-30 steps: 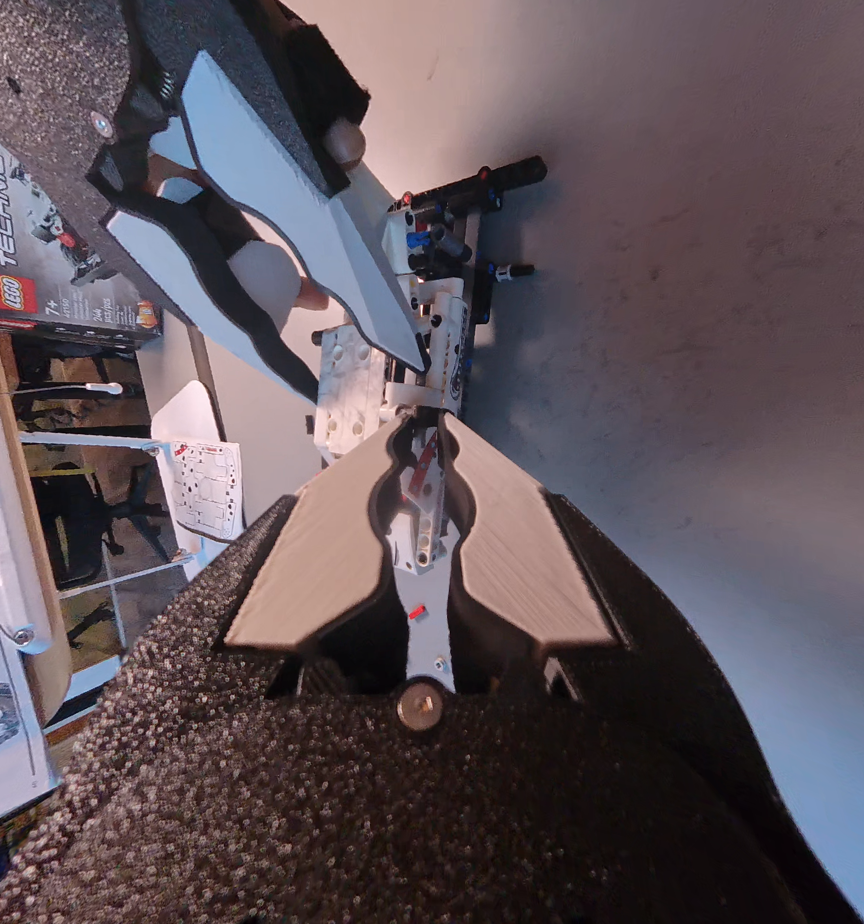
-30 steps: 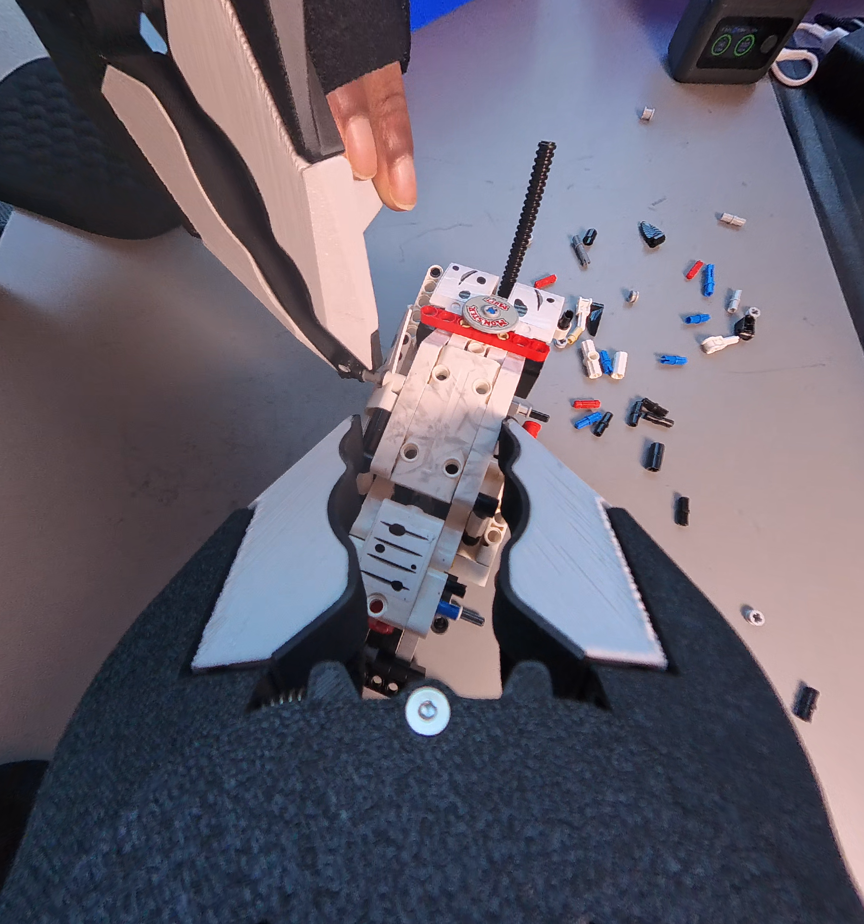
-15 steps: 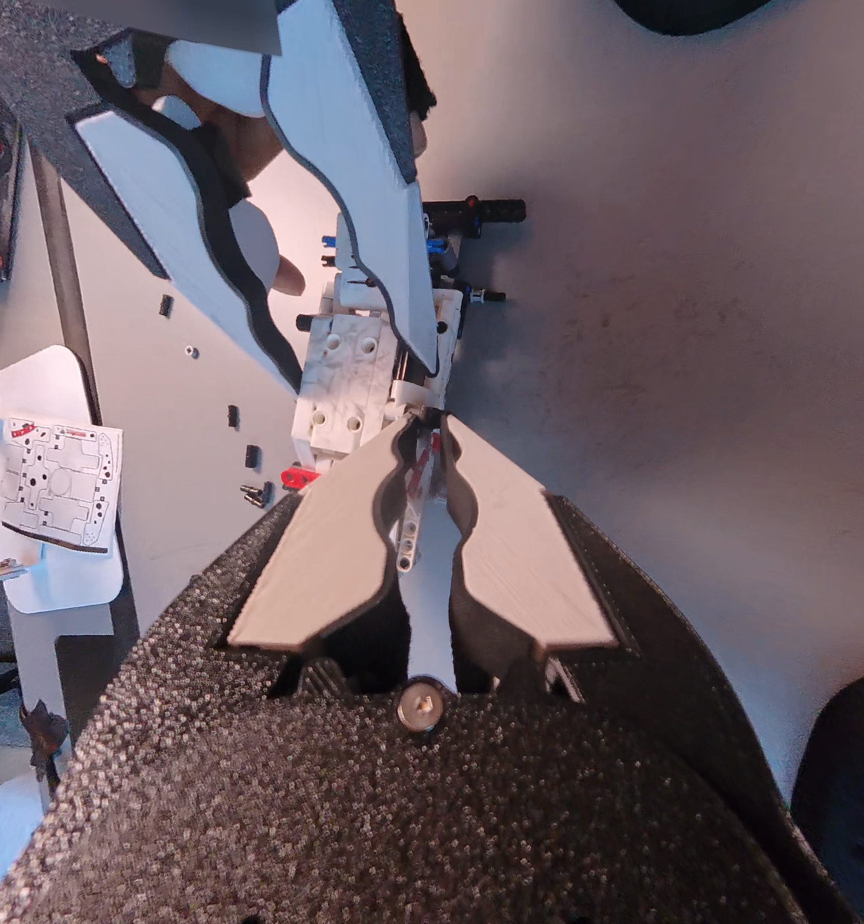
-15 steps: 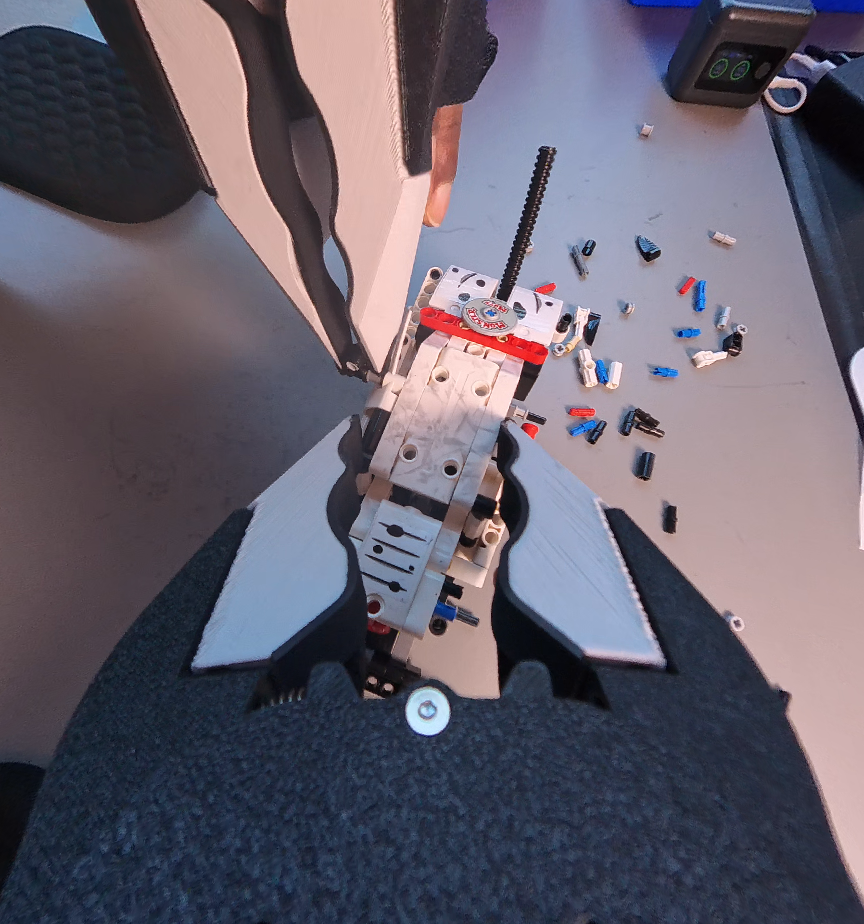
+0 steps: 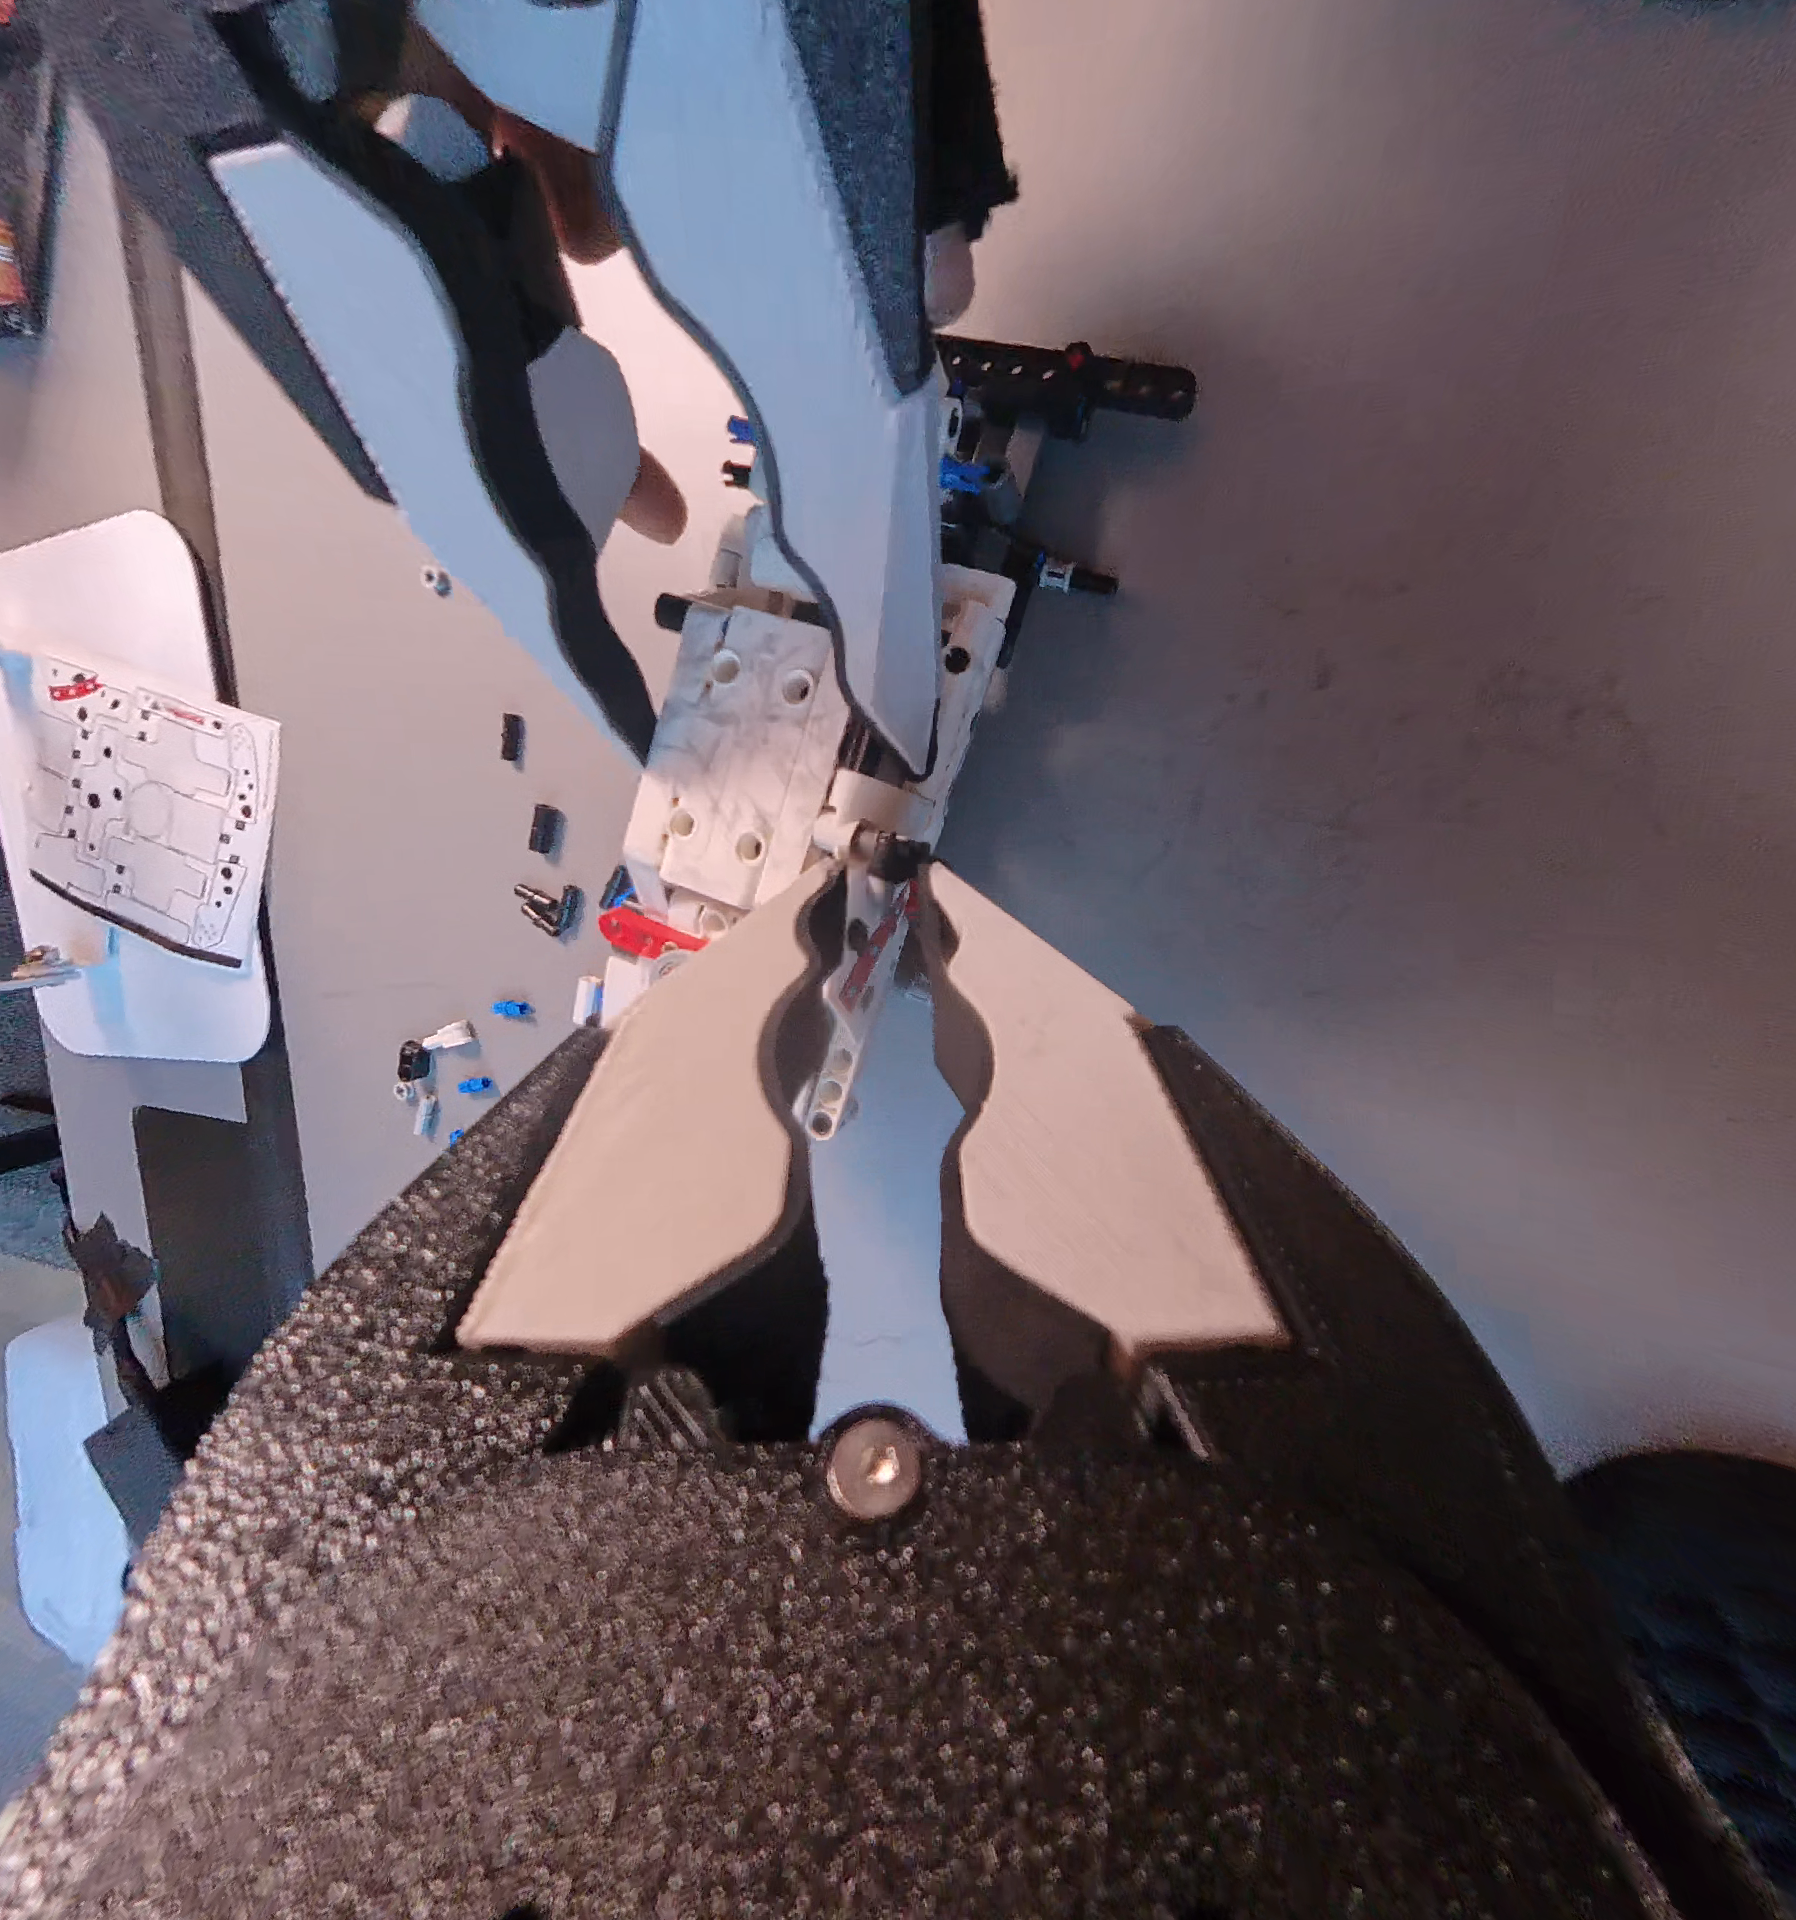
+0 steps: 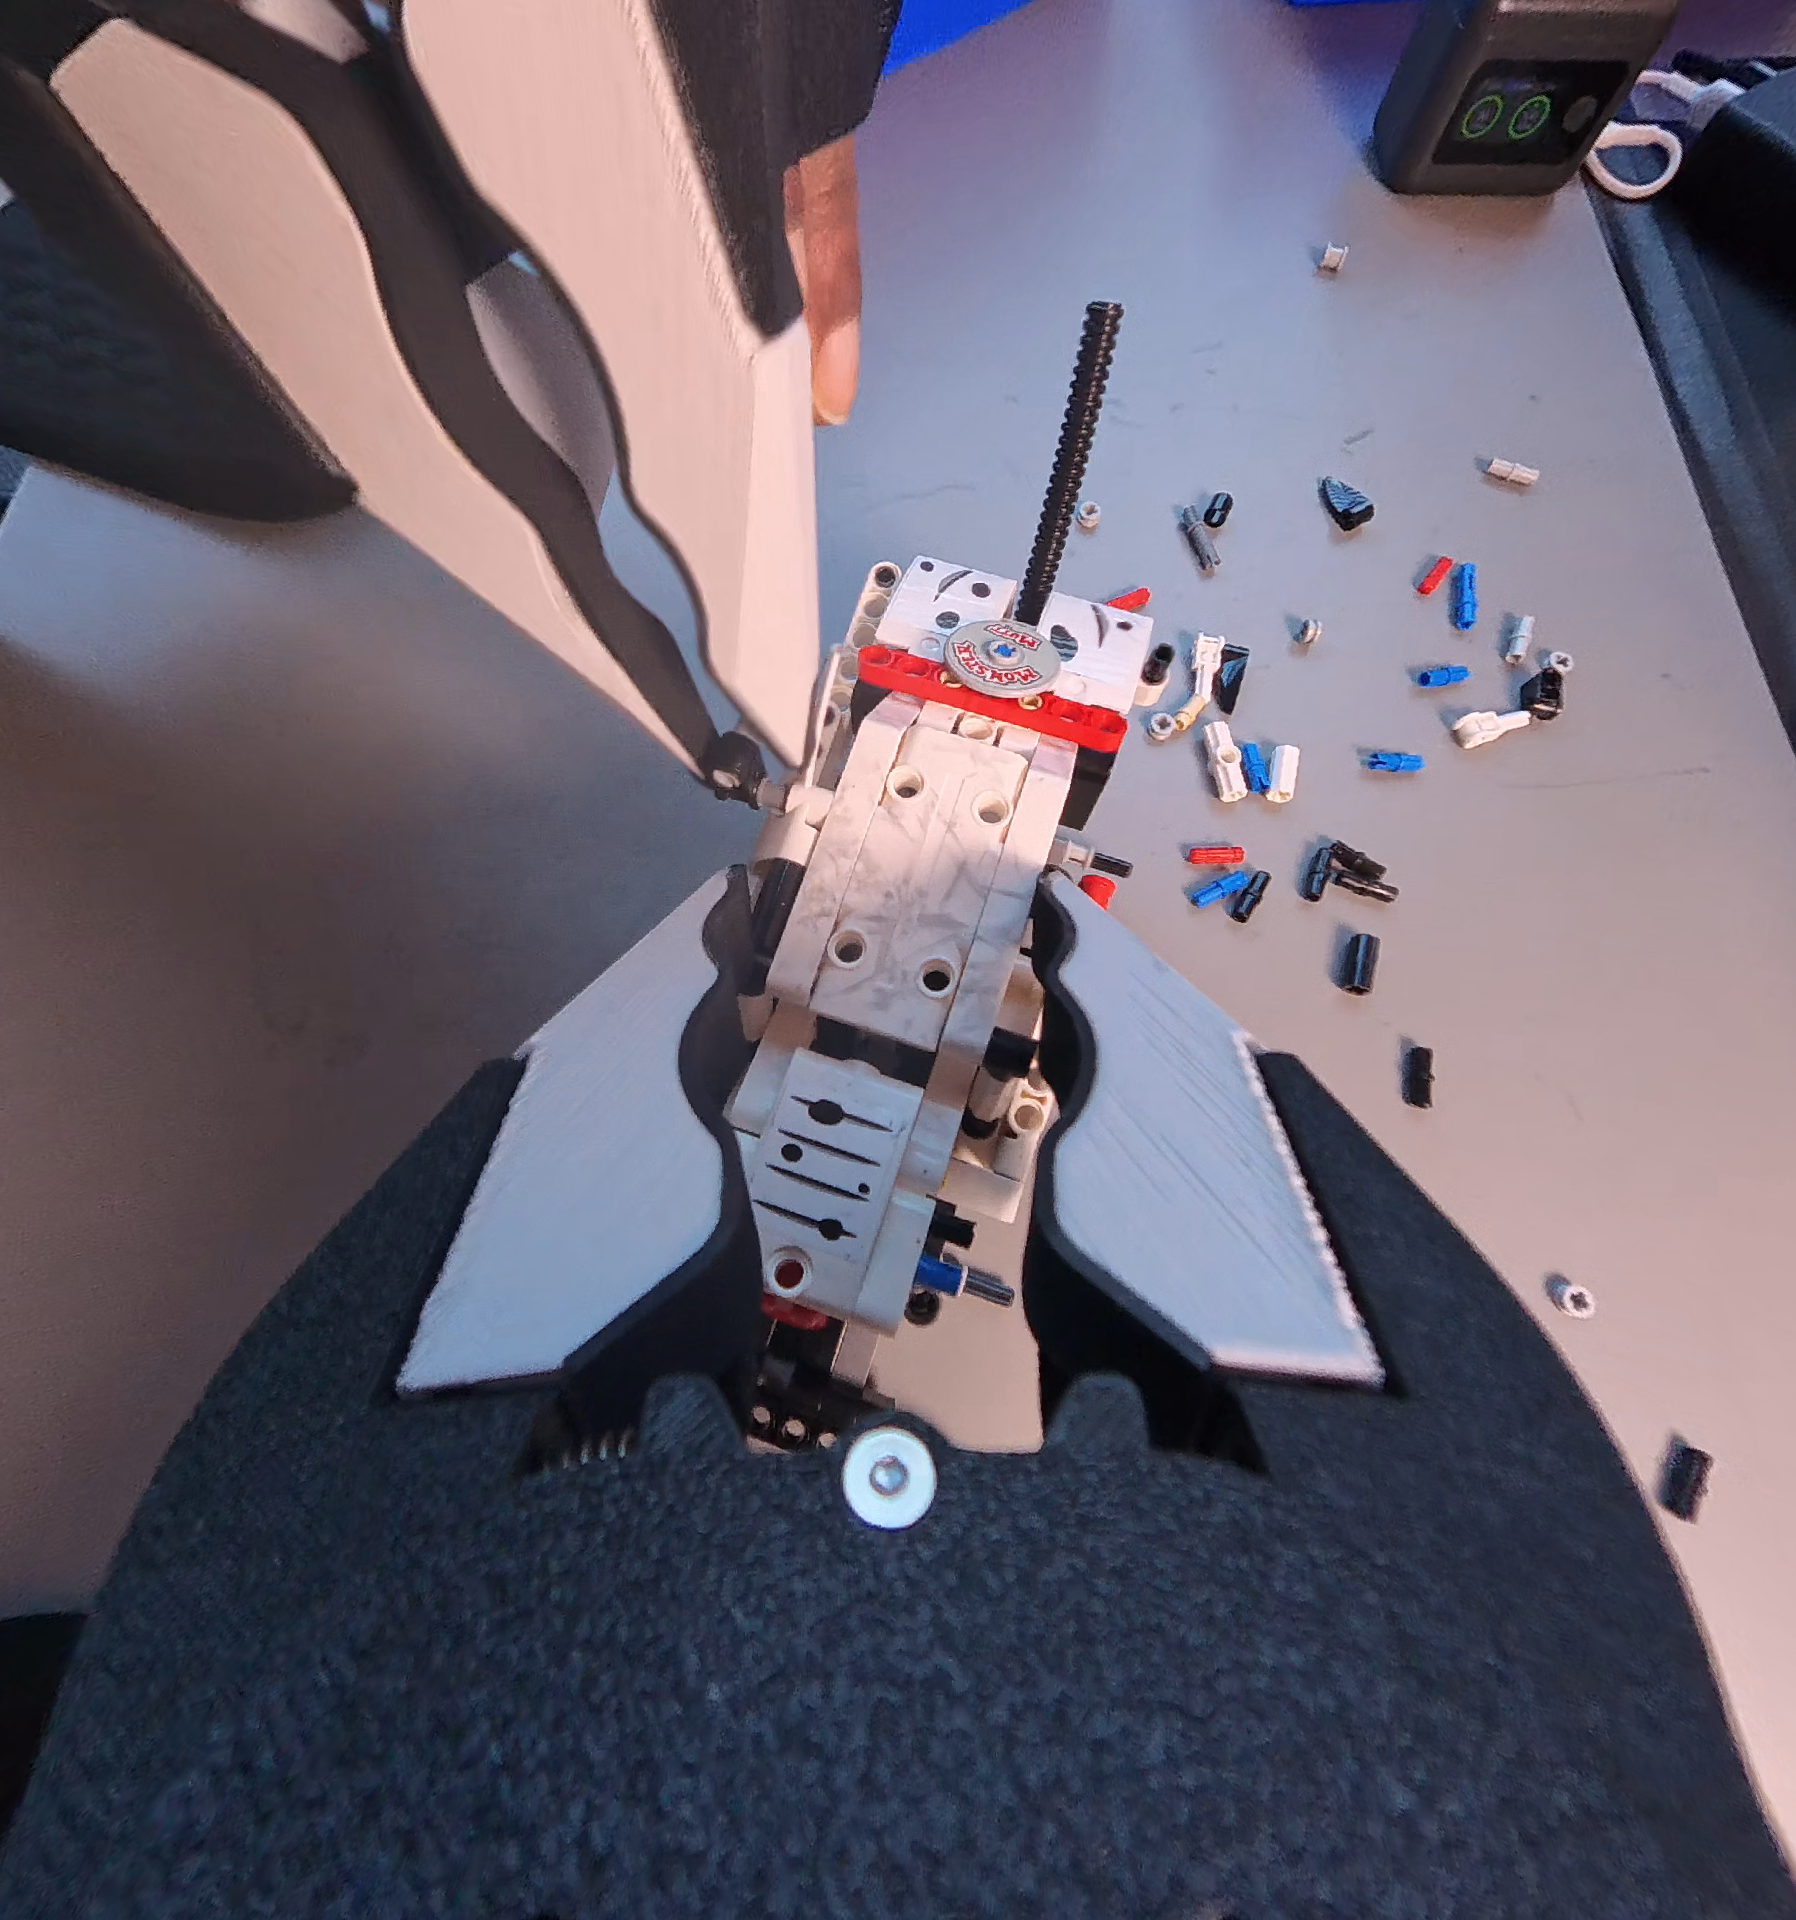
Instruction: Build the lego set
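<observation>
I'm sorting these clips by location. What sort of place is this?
Probably an office or lab desk: a plain grey tabletop, a dark office chair beside it, and a small black device with a screen at the back edge.

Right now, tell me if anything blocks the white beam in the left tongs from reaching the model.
Nothing visible does. The white beam, pinched in the left tongs, already meets the pin on the side of the model.

The white lego model (image 6: 915,914), red beam and black axle at its far end, stands tilted above the scattered loose pins (image 6: 1341,769).
</observation>
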A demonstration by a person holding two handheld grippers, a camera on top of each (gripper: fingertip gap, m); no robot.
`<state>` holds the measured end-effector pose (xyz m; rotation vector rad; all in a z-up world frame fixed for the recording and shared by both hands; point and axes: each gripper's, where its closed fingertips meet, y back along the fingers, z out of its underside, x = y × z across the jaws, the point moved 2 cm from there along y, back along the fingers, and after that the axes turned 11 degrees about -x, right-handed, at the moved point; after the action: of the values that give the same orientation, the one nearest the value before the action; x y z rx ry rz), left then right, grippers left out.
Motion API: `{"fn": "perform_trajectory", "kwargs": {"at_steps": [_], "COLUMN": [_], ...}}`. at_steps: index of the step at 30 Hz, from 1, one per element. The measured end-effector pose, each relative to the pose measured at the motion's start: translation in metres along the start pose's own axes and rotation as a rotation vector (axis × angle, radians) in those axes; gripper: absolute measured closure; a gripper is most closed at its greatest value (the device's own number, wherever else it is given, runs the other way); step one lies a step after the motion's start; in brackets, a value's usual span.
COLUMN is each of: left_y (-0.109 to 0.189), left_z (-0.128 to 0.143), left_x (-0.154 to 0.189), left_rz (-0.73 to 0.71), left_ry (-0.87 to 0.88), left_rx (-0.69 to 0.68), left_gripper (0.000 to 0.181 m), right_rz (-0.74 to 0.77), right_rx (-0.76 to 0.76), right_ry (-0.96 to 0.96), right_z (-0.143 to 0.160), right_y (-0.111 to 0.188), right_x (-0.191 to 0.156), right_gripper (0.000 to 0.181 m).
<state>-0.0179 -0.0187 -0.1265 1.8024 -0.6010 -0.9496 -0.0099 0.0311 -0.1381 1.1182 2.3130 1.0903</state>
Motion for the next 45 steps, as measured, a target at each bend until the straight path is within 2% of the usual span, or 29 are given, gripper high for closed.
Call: {"fn": "perform_trajectory", "kwargs": {"at_steps": [5, 8, 11, 13, 15, 17, 21, 23, 25, 27, 33, 37, 45], "left_y": [0.026, 0.029, 0.018, 0.006, -0.002, -0.004, -0.014, -0.019, -0.019, -0.019, -0.017, -0.017, -0.016], "left_z": [0.006, 0.019, 0.023, 0.022, 0.018, 0.015, 0.015, 0.014, 0.012, 0.011, 0.008, 0.008, 0.007], "left_x": [0.000, 0.008, 0.023, 0.034, 0.040, 0.036, 0.032, 0.031, 0.032, 0.033, 0.038, 0.040, 0.041], "left_rz": [0.019, 0.105, 0.227, 0.246, 0.247, 0.218, 0.190, 0.172, 0.164, 0.149, 0.114, 0.117, 0.117], "left_ry": [0.149, 0.250, 0.357, 0.378, 0.386, 0.399, 0.377, 0.357, 0.361, 0.370, 0.381, 0.377, 0.396], "left_rx": [0.182, 0.248, 0.335, 0.359, 0.381, 0.414, 0.396, 0.378, 0.384, 0.391, 0.392, 0.408, 0.429], "left_gripper": [0.141, 0.121, 0.098, 0.091, 0.088, 0.097, 0.106, 0.106, 0.106, 0.107, 0.108, 0.109, 0.110], "right_rz": [-0.063, -0.181, -0.276, -0.241, -0.188, -0.141, 0.011, 0.080, 0.104, 0.077, 0.022, -0.003, -0.020], "right_rx": [-0.009, -0.005, -0.030, -0.090, -0.146, -0.169, -0.210, -0.267, -0.295, -0.332, -0.409, -0.385, -0.283], "right_ry": [0.103, 0.234, 0.330, 0.335, 0.300, 0.249, 0.126, 0.117, 0.081, 0.076, 0.150, 0.213, 0.203], "right_z": [0.000, 0.001, 0.002, 0.002, 0.002, 0.001, -0.004, -0.002, -0.005, -0.004, -0.003, -0.003, -0.003], "right_y": [0.001, 0.002, 0.003, 0.003, 0.010, 0.016, 0.004, 0.001, -0.001, -0.002, -0.002, -0.003, -0.002], "right_x": [-0.012, -0.028, -0.044, -0.044, -0.045, -0.050, -0.053, -0.052, -0.051, -0.055, -0.059, -0.059, -0.059], "right_gripper": [0.127, 0.127, 0.127, 0.127, 0.109, 0.095, 0.088, 0.091, 0.106, 0.113, 0.114, 0.114, 0.116]}}
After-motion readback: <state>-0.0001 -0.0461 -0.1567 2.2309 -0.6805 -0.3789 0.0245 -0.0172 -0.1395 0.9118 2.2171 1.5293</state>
